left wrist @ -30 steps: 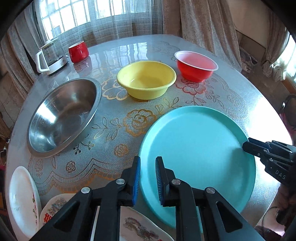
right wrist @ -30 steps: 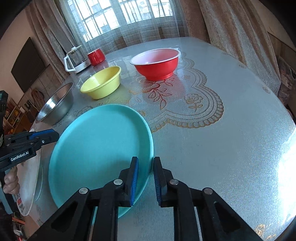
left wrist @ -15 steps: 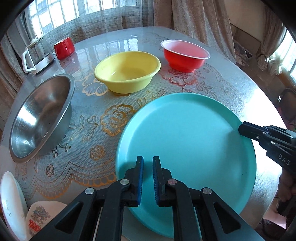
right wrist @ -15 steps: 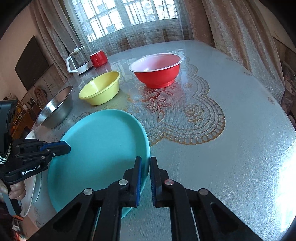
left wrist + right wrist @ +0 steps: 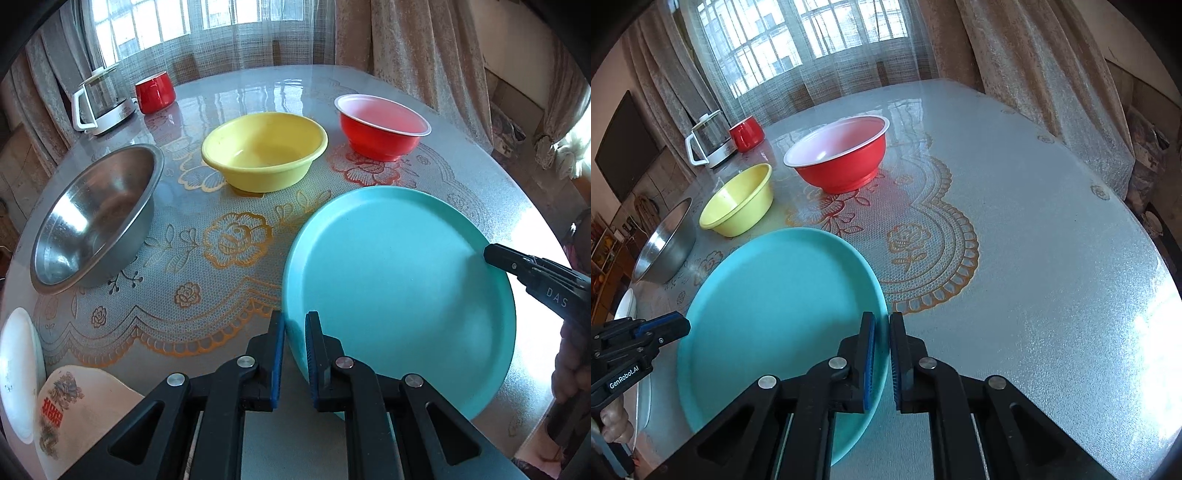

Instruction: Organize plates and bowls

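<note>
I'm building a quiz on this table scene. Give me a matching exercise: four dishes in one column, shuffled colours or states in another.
Things:
1. large plate
2. bowl nearest the kettle
3. middle bowl
4. bowl with white inside

States:
A. yellow
B. red outside
C. teal, rim between gripper fingers on both sides
D. bare metal

Pairs: 1-C, 2-D, 3-A, 4-B

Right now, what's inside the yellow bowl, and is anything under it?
The yellow bowl looks empty: only its bare, shiny inside shows, though the near wall hides part of the floor. It stands on the patterned table cover; whatever is directly beneath its base is covered.
</note>
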